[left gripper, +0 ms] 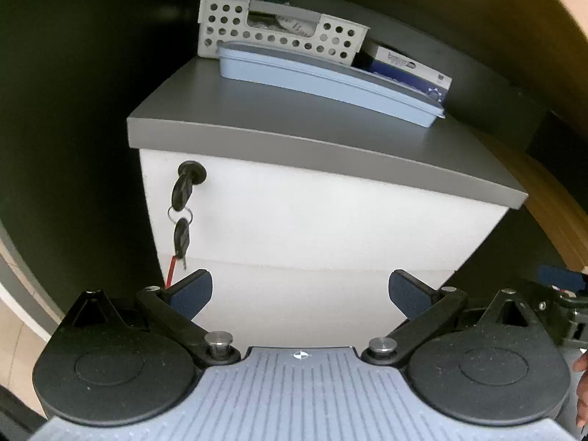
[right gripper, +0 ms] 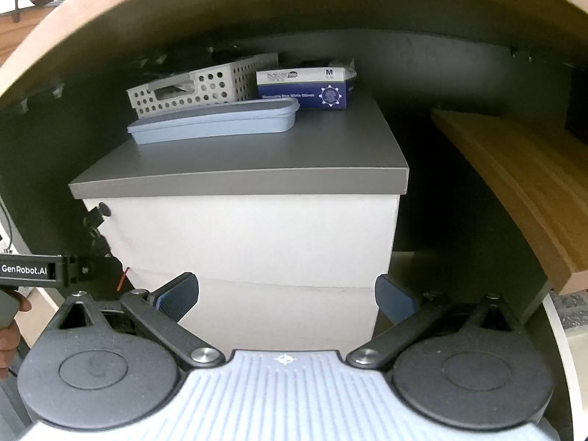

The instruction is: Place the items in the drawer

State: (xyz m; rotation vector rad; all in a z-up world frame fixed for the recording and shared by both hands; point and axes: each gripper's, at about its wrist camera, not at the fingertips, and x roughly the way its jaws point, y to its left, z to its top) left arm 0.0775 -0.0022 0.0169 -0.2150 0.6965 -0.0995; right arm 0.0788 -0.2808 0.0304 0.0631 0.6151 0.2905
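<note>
A white drawer cabinet (left gripper: 312, 220) with a grey top (left gripper: 286, 121) stands under a desk; its drawers are closed. It also shows in the right wrist view (right gripper: 250, 235). On top lie a flat blue lidded case (left gripper: 323, 81) (right gripper: 217, 121), a white perforated basket (left gripper: 272, 29) (right gripper: 198, 84) and a blue glove box (left gripper: 408, 70) (right gripper: 305, 88). My left gripper (left gripper: 299, 290) is open and empty in front of the drawer fronts. My right gripper (right gripper: 286, 296) is open and empty, facing the cabinet's right part.
Keys (left gripper: 182, 205) hang from the lock at the top drawer's left. The desk's underside (right gripper: 294, 0) arches overhead. Wooden boards (right gripper: 522, 183) lie to the cabinet's right. The left gripper's body (right gripper: 55, 272) shows at the left edge of the right wrist view.
</note>
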